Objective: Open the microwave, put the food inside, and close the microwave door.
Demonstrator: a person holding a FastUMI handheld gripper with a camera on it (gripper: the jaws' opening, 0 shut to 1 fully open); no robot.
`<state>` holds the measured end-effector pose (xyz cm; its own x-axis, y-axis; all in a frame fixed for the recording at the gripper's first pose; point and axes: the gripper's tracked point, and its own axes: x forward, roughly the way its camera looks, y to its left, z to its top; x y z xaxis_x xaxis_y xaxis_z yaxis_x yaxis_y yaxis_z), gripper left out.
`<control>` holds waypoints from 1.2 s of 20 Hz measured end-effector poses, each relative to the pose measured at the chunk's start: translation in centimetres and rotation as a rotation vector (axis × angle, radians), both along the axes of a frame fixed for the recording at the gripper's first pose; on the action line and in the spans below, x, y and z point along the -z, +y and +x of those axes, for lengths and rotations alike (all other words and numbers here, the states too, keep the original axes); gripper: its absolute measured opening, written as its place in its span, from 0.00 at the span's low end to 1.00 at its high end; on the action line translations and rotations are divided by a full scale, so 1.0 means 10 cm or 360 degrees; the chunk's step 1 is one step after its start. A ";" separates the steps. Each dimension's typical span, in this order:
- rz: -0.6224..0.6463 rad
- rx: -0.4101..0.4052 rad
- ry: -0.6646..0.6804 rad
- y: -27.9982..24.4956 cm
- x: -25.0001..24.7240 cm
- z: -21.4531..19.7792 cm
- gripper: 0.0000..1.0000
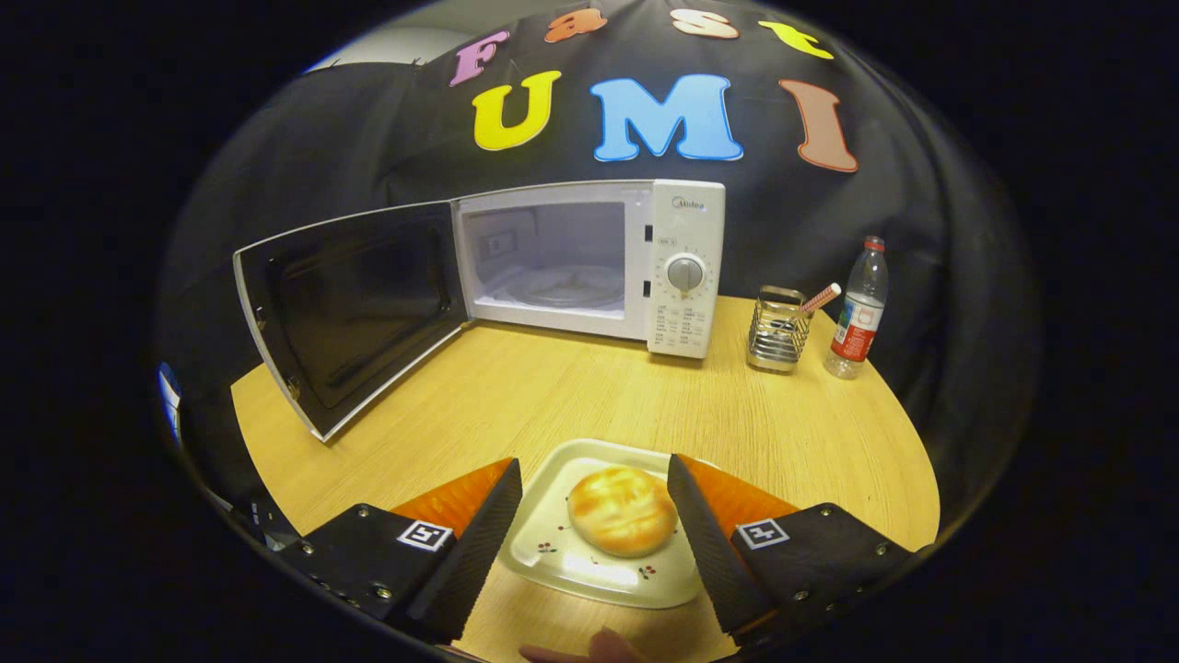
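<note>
Gripper point(594, 502) jaws wide apart, straddling plate point(553, 552) with bun point(622, 511); contact unclear. Far microwave point(589, 262) door point(355, 308) open. Fingertip point(599, 649) cut off near.

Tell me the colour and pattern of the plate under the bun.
White plate with small red flower sprigs, seen in the gripper view.

So the gripper point(594, 479) is sitting low and level, pointing forward, both fingers coming up from the bottom of the gripper view. Jaws are spread wide with a big gap between the ridged inner pads point(486, 529), and neither pad is pressing on anything. Each finger base has a small square marker tag on top. There's also a fingertip or bit of a hand point(589, 650) poking in right below, between the two fingers.
</note>
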<state>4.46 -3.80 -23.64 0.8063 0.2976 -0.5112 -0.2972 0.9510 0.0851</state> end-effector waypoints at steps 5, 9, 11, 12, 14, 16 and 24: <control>-0.0043 -0.0037 0.0125 -0.10 0.26 0.04 0.97; -0.0101 -0.0019 0.0191 -0.13 0.43 0.03 0.97; -0.0105 -0.0043 0.0215 -0.08 0.50 0.00 0.97; -0.0107 -0.0037 0.0214 -0.09 0.52 0.01 0.97; -0.0049 0.0004 0.0208 -0.08 0.53 0.02 0.91; -0.0026 0.0040 0.0201 -0.10 0.54 0.03 0.83; 0.0244 0.0091 0.0016 0.19 0.02 0.09 0.71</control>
